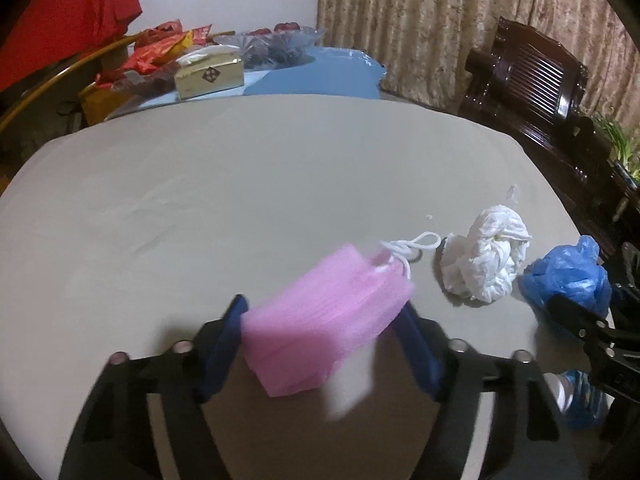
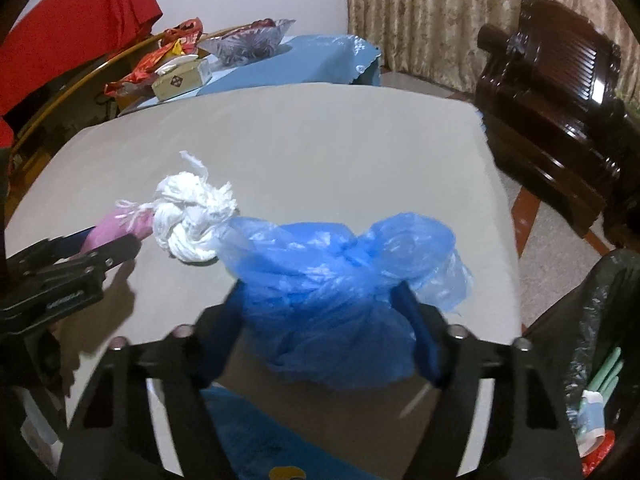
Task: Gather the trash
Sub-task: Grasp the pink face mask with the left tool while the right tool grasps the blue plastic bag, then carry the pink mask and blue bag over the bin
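Note:
My left gripper (image 1: 322, 316) is shut on a pink face mask (image 1: 320, 320) with white ear loops, held just above the grey table (image 1: 200, 200). My right gripper (image 2: 320, 308) is shut on a crumpled blue plastic bag (image 2: 340, 280); the bag also shows in the left wrist view (image 1: 568, 276). A white crumpled tissue wad (image 1: 486, 258) lies on the table between the two grippers, and also shows in the right wrist view (image 2: 192, 220).
A black trash bag (image 2: 592, 340) holding rubbish hangs at the table's right edge. A tissue box (image 1: 210, 74) and red snack packets (image 1: 160, 50) sit on the blue-covered far table. A dark wooden chair (image 1: 532, 92) stands at the right.

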A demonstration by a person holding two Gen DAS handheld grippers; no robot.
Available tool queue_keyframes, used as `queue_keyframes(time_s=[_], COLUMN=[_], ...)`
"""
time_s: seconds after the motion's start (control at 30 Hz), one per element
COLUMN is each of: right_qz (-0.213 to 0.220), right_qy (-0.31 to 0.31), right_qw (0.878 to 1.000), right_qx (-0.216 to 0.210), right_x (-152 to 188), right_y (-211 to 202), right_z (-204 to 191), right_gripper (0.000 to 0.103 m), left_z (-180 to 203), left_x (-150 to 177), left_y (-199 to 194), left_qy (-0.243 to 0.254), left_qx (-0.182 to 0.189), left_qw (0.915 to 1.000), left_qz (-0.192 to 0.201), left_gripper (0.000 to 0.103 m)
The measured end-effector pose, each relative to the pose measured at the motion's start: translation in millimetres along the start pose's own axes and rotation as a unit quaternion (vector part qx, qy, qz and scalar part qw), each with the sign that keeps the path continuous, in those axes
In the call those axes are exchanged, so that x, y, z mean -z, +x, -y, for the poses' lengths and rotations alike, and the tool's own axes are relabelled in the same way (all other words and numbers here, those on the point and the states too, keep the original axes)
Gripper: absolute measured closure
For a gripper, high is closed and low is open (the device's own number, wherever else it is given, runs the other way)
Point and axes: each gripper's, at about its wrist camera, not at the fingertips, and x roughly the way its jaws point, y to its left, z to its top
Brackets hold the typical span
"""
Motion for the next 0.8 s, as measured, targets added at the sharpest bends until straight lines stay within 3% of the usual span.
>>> queue_keyframes(time_s=[0.07, 0.2, 0.8], right_qz=[0.002, 0.015, 0.085], right_qy=[-0.003, -0.006, -0.001], right_qw=[1.0, 1.0, 0.995], right_qx=[-0.006, -0.021, -0.044], right_x=[-0.5, -3.5, -15.1], right_y=[-2.6, -13.1, -100.6], right_z=[-1.0, -1.1, 3.0], right_gripper=[0.055, 0.06, 0.06], left_z=[2.0, 6.5, 28.4], left_x=[-1.1, -0.9, -12.2], left_y=[-1.4, -6.6, -105.0], left_qy=[0.005, 0.011, 0.006], left_qx=[0.002, -0.003, 0.023], left_qw=[1.0, 0.9998, 0.9961], left_qz=[0.004, 0.013, 0.085], left_gripper=[0.057, 0.058, 0.058])
